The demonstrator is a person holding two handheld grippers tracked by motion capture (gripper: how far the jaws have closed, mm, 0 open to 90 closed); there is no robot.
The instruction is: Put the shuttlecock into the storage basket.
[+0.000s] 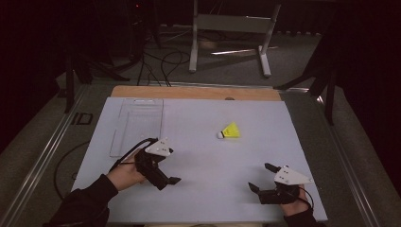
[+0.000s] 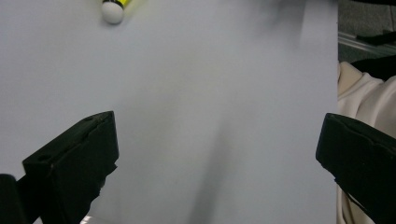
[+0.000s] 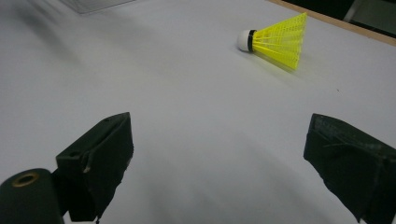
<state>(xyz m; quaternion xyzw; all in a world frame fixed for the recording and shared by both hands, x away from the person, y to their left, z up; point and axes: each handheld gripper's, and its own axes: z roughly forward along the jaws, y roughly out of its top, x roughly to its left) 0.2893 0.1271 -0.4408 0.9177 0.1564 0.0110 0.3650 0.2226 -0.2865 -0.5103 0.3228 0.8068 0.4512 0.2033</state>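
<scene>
Nothing gripped yet; work judged at its very start. Yellow shuttlecock (image 1: 230, 131) lying on its side on the white table sheet (image 1: 198, 198), mid-table toward the far edge, white cork pointing left in the high view, skirt to the right. Well apart from both tools. Left gripper (image 1: 171, 180) low over the near-left part of the sheet, jaws spread wide, nothing between them; in the left gripper view just bare sheet between the jaws, cork of the shuttlecock (image 2: 113, 10) at the top edge. Right gripper (image 1: 262, 177) near the front-right corner, jaws likewise released and wide, empty; in the right gripper view the shuttlecock (image 3: 275, 38) ahead and somewhat right of the jaw line, untouched. Clear plastic tray (image 1: 138, 124) at the far left of the sheet, flat, seemingly empty. Remaining, by judgement: approach, closing on the shuttlecock, lift, and whatever placement follows, possibly toward the tray, though not certain. Done so far: none of these.
</scene>
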